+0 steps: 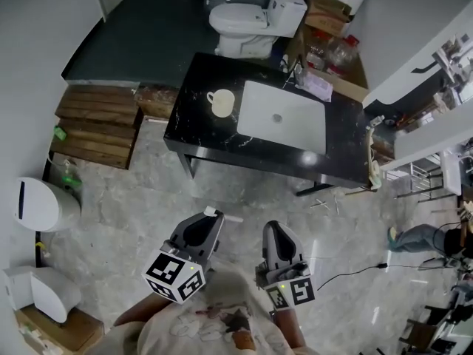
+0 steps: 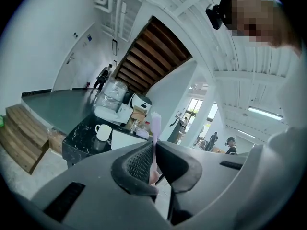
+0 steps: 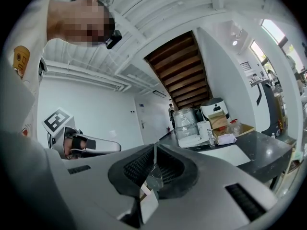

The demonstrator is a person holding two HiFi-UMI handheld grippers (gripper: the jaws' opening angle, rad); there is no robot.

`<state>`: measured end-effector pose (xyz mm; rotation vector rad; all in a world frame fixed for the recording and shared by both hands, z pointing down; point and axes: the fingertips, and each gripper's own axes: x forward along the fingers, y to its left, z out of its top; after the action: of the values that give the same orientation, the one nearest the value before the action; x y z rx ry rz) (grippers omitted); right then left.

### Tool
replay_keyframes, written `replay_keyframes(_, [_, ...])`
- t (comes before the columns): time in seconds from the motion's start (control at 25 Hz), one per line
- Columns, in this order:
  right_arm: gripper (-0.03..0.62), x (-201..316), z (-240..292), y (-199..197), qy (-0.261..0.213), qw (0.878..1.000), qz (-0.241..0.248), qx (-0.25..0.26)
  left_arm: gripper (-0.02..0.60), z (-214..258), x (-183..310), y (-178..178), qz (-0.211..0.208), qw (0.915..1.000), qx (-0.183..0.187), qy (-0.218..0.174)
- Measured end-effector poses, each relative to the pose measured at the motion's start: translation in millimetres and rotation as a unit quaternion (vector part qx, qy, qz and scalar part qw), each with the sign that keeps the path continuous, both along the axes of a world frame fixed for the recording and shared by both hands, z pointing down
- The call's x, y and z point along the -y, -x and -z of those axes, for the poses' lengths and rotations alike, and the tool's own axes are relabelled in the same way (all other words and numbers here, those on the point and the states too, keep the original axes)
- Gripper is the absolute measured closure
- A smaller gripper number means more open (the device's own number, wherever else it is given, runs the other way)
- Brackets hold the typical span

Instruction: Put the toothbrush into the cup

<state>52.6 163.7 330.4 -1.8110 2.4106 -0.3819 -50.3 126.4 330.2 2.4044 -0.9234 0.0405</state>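
Closest to you, your left gripper (image 1: 211,214) has its jaws nipped narrow on the toothbrush (image 1: 224,216). In the left gripper view the pale lilac brush (image 2: 156,124) stands up from between the ribbed pads, so that grip looks sound. The handle pokes out sideways toward your right gripper (image 1: 274,228) in the head view.

That right gripper's jaws are pressed together. The right gripper view shows a thin pale sliver low in the seam between the pads, and I can't tell whether it is part of the tool or a scrap caught there. I'd call that gripper empty.

Beyond the grippers there is open marble floor (image 1: 140,198), and you stand well back from the black table (image 1: 203,135).

On that table the white cup (image 1: 221,102) sits upright, mouth open, just beside the white sink (image 1: 281,117) and apart from it. From the left gripper view the cup (image 2: 103,132) is low and left of the brush tip. A toilet (image 1: 244,22) stands behind the table.

So the pick-up is done and the brush is in hand. By my reading, what is left is the walk in to the table, lining the brush over the cup's mouth, lowering it in and letting go.
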Motion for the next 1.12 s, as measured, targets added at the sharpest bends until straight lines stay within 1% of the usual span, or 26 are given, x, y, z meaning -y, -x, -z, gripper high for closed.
replay_keyframes(0.2, [0.565,44,1,24,0.003,1.0,0.002,-0.003,0.551,11,40,29,0.007,0.9998,0.001,-0.018])
replay_keyframes(0.36, [0.565,76,-4,44,0.01,1.0,0.009,-0.007,0.551,10,69,49,0.007,0.9998,0.006,-0.016])
replay_keyframes(0.48, [0.565,89,-7,49,0.014,1.0,0.01,-0.003,0.551,7,82,55,0.008,0.9997,0.014,-0.018])
replay_keyframes(0.68, [0.565,110,-15,47,0.024,0.999,0.027,-0.002,0.551,5,99,55,0.022,0.9994,0.021,-0.018])
replay_keyframes(0.84, [0.565,132,-21,38,0.021,0.999,0.043,0.012,0.551,-3,116,47,0.04,0.9986,0.031,-0.017])
replay_keyframes(1.0, [0.565,158,-21,20,0.024,0.997,0.07,0.012,0.551,-3,138,29,0.062,0.9974,0.032,-0.015])
replay_keyframes(1.12, [0.565,184,-12,3,0.017,0.996,0.086,0.01,0.551,5,163,10,0.072,0.9965,0.037,-0.02])
